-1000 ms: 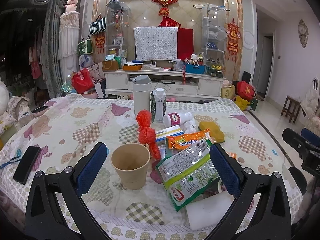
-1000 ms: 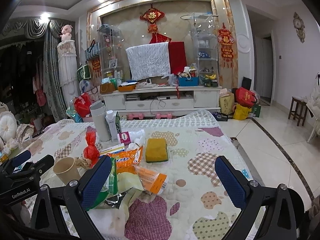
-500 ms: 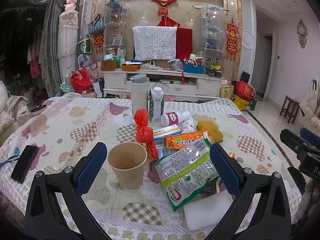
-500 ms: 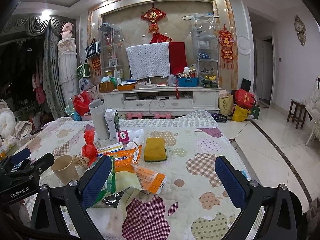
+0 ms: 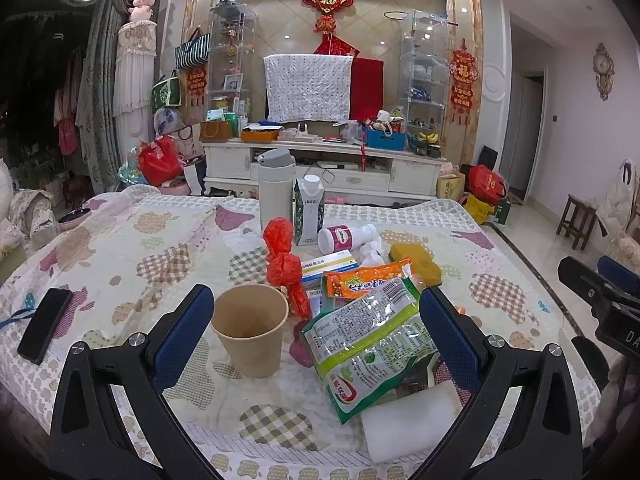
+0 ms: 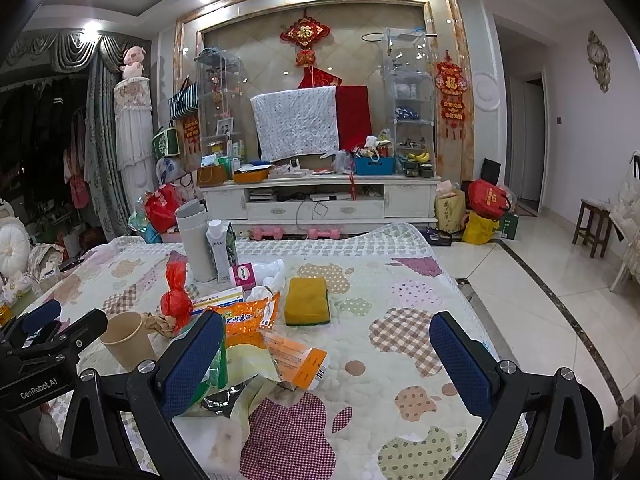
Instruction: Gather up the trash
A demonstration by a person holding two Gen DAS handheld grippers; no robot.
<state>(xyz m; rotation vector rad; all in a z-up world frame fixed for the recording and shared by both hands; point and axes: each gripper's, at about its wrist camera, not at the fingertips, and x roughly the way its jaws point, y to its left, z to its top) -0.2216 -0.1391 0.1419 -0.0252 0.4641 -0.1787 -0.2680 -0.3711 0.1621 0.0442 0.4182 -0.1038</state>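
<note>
Since a second ago the left gripper has eased nearer the paper cup, which now looms larger between its spread, empty fingers; the right gripper has barely shifted, fingers wide and holding nothing; trash sits heaped mid-tabletop, the green wrapper overlapping the orange packet beside the red bag; the upright cup probably serves as the collector.
</note>
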